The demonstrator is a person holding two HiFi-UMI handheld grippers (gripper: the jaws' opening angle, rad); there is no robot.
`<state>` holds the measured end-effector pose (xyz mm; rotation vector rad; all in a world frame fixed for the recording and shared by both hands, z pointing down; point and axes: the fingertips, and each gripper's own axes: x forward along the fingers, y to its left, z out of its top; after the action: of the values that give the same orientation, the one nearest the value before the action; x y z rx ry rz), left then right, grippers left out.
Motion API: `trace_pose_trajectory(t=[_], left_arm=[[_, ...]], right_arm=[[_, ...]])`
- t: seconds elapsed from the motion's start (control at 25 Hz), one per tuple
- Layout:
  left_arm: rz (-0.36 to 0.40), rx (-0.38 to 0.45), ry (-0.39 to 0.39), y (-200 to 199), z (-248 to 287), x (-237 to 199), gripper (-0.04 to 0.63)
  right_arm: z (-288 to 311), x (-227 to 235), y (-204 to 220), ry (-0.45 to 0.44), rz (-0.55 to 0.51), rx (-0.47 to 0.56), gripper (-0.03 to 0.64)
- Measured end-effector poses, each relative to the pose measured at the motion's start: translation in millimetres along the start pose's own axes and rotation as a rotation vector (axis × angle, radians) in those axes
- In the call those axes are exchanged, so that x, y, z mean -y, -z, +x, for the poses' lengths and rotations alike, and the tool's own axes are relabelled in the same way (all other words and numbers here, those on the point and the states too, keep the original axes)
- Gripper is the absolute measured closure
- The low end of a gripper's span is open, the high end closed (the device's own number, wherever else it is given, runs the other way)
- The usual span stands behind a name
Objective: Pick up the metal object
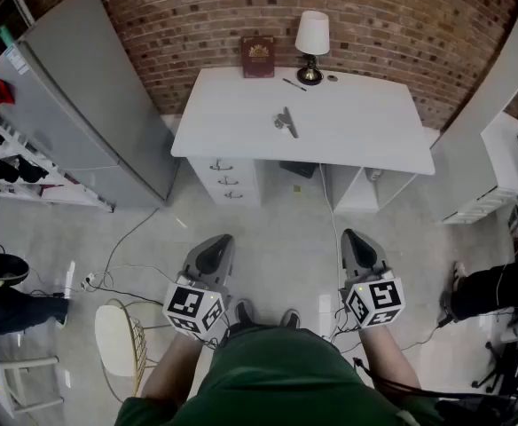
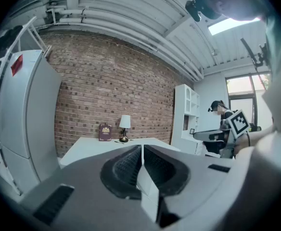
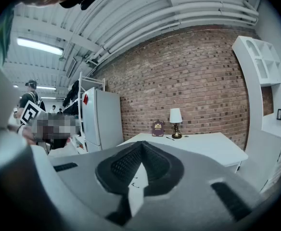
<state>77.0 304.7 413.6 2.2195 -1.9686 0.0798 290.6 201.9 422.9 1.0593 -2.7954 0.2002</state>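
The metal object is a small grey piece lying near the middle of the white desk. My left gripper and right gripper hang side by side over the floor, well short of the desk's front edge. Both are shut with nothing between the jaws. In the left gripper view the left gripper points at the desk, and in the right gripper view the right gripper faces the desk. The metal object does not show in either gripper view.
On the desk's back edge stand a lamp and a maroon book, with a pen nearby. A grey refrigerator stands left of the desk, white shelving right. Cables and a white stool are on the floor.
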Motion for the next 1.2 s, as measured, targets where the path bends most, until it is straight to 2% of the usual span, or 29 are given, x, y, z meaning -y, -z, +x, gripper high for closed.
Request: trace_pose_trajectory(t=[0.36, 0.6, 0.76, 1.04, 1.2], left_arm=[[0.012, 0.006, 0.040, -1.6, -0.8, -62.5, 0.581], [-0.011, 0.024, 0.078, -2.3, -7.9, -109.2, 0.581], [-0.034, 0.004, 0.093, 8.1, -14.5, -135.9, 0.581], [-0.088, -0.025, 0.064, 23.1, -7.6, -174.7, 0.581], [-0.072, -0.037, 0.037, 21.8, 9.4, -186.1, 0.581]], right_arm=[[41.6, -38.2, -13.6, 0.049, -0.018, 0.026, 0.614], [69.5, -69.7, -19.6, 0.102, -0.025, 0.035, 0.614], [87.0, -88.8, -19.4, 0.118, -0.038, 0.016, 0.614], [123.2, -101.3, -10.3, 0.096, -0.067, -0.042, 0.614], [158.3, -90.8, -10.8, 0.067, -0.047, -0.041, 0.614]])
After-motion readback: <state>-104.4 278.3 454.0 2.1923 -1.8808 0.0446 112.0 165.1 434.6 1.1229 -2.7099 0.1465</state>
